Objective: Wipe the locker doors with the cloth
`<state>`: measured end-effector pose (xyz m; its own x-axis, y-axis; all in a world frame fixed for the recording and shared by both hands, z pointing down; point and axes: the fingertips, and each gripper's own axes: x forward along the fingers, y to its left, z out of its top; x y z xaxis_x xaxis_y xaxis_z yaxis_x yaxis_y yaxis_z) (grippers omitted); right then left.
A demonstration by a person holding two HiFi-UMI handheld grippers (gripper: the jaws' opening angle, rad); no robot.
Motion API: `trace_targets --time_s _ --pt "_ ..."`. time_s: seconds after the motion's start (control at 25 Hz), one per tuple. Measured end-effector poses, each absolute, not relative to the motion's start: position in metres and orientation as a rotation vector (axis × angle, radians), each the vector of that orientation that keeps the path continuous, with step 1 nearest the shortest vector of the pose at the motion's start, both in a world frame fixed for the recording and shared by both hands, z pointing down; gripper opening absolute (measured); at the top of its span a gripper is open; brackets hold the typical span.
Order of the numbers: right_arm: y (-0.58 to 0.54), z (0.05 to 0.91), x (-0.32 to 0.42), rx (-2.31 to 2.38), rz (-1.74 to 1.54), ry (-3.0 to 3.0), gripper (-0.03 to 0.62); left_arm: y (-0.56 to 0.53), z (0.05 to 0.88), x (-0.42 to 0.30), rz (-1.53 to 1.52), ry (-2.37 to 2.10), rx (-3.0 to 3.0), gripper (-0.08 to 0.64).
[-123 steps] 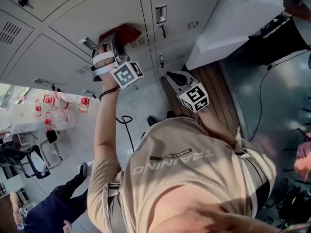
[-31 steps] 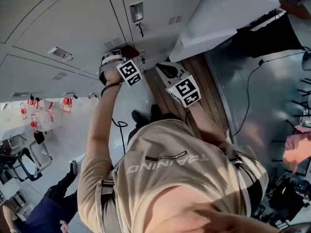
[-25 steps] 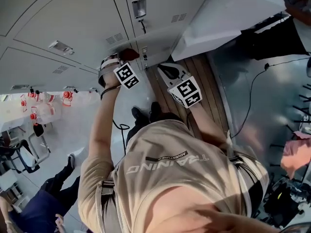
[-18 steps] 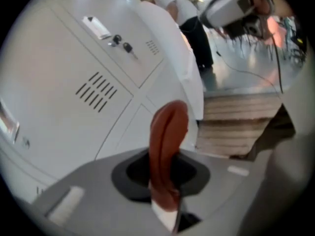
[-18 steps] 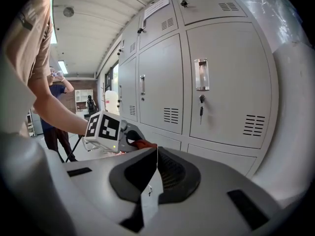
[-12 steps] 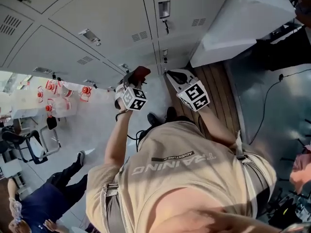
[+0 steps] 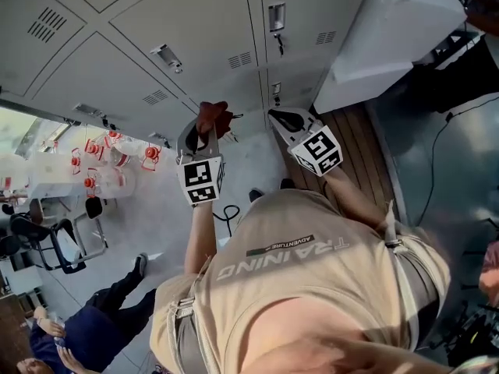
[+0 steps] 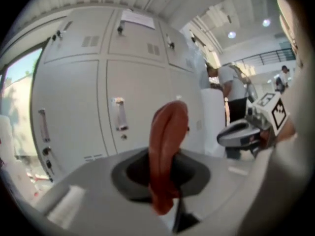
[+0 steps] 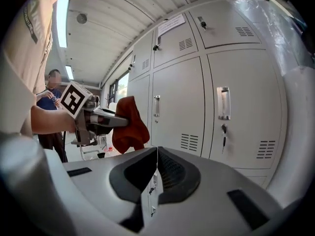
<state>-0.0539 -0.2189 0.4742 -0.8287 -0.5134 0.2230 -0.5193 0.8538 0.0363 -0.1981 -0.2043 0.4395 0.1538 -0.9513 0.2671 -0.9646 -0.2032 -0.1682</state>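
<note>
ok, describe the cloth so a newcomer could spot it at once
Start at the wall of grey locker doors. In front of them the left gripper is shut on a crumpled cloth. It is the only rust-red thing against the grey metal; the right gripper beside it is shut and empty.

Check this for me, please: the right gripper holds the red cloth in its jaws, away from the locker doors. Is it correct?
One thing is wrong: the left gripper holds the red cloth, not the right gripper, whose jaws are together with nothing between them. The left gripper view shows the cloth clamped in its jaws, away from the locker doors.
</note>
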Motion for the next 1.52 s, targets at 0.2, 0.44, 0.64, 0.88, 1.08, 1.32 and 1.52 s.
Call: trace_targets --time_s 0.2,0.44,0.64,0.88,1.08,1.32,1.52 --pt "-0.223 0.428 -0.066 0.761 -0.048 -2.863 0.015 -0.201 0.371 -0.210 0.244 -2.028 2.409 0.072" --pt "-0.236 0.377 -0.073 0.816 -0.150 -2.927 0.015 -0.212 0.339 -0.227 0.148 -2.086 2.425 0.072" --pt "-0.245 0.348 -0.062 0.987 -0.177 -2.995 0.015 -0.216 0.338 -0.231 0.106 -2.096 2.402 0.071" --pt "-0.242 0.354 -0.054 1.048 -0.160 -2.989 0.015 -0.216 0.351 -0.222 0.161 -2.065 2.413 0.071" --pt "-0.244 0.368 -0.049 1.069 -0.102 -2.977 0.015 -0.214 0.356 -0.221 0.135 -2.025 2.427 0.071" --pt "-0.234 0.383 -0.051 1.032 -0.041 -2.975 0.015 -0.202 0.373 -0.223 0.120 -1.981 2.390 0.071" --pt "-0.234 0.372 -0.056 1.039 -0.090 -2.980 0.015 -0.208 0.366 -0.225 0.144 -1.982 2.424 0.071"
